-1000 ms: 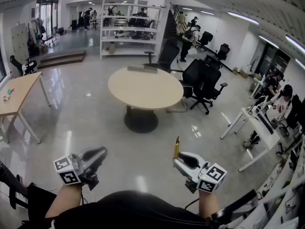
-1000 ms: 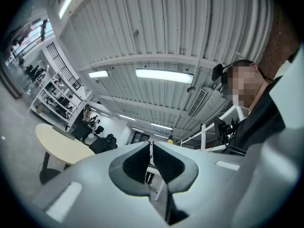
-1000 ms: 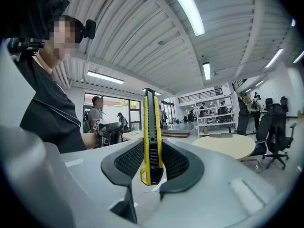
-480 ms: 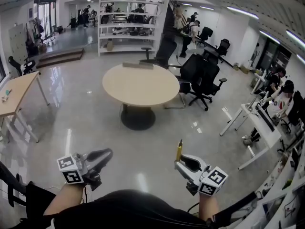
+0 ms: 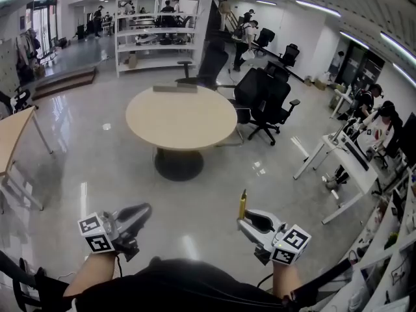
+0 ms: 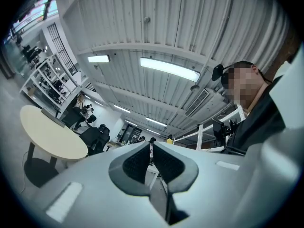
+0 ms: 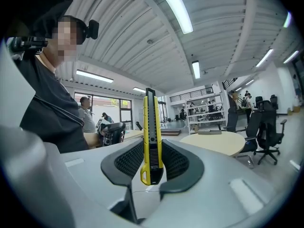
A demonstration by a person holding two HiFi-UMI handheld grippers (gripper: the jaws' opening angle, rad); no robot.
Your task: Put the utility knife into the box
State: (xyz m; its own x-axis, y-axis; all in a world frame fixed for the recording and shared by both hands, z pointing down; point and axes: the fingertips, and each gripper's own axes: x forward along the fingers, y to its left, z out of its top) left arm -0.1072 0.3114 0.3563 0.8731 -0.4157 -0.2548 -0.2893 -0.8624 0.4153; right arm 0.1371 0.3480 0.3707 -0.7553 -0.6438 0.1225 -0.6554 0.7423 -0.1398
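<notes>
The utility knife (image 7: 151, 137) is held upright in the right gripper (image 5: 250, 221), with its lower body clamped between the two ribbed black pads. Most of the yellow-and-black casing stands above the jaws, and the looped tail end hangs just below them. The jaws are set partly apart, only as wide as the knife's body, and are pressed on its flat sides. The left gripper (image 5: 133, 214) is closed, pad against pad, with nothing between them.

Both grippers are carried low in front of the person, over a glossy floor (image 5: 117, 174) and well apart from the round table (image 5: 182, 119). No box can be identified with certainty. A flat grey thing (image 5: 175, 89) lies at the table's far edge, but it cannot be told whether it is the box.

The knife is judged to be light and stiff, with a smooth hard casing that could pivot or slide between the pads if swung. Because it is gripped low, the long upper part could tip it – a hold nearer mid-body, across the flat sides, would be steadier. It cannot be told whether the blade is drawn in, so the top end is best kept clear of anything.
</notes>
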